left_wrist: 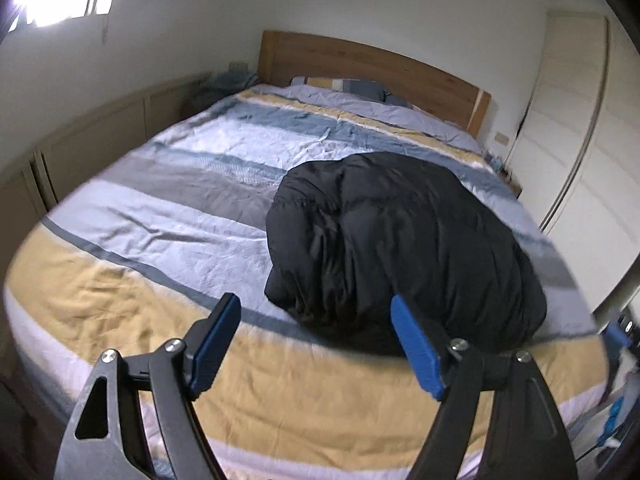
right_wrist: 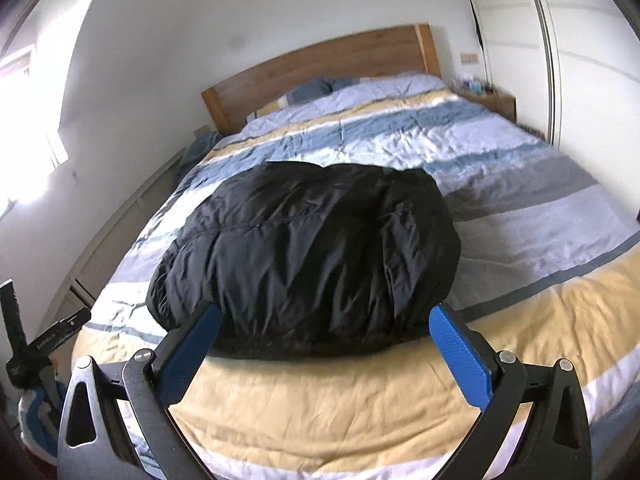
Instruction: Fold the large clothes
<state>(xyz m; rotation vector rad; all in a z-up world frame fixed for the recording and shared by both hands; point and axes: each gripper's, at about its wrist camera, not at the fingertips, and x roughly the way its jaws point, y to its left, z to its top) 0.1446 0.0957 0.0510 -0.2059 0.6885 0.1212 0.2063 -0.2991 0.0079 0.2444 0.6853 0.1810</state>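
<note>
No text can be read anywhere; the faint marking on the black clamp [right_wrist: 60, 334] at the near left is too blurred.

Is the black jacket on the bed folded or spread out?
Folded: the black jacket sits as one compact puffy bundle on the striped bed, no sleeves showing.

Left claw [left_wrist: 316, 340] is showing black linkage arms with triangular cut-outs, silver screw heads at the pivots, blue textured pads [left_wrist: 416, 348]. Right claw [right_wrist: 326, 350] is showing the same build; markings possibly present, too blurred.
</note>
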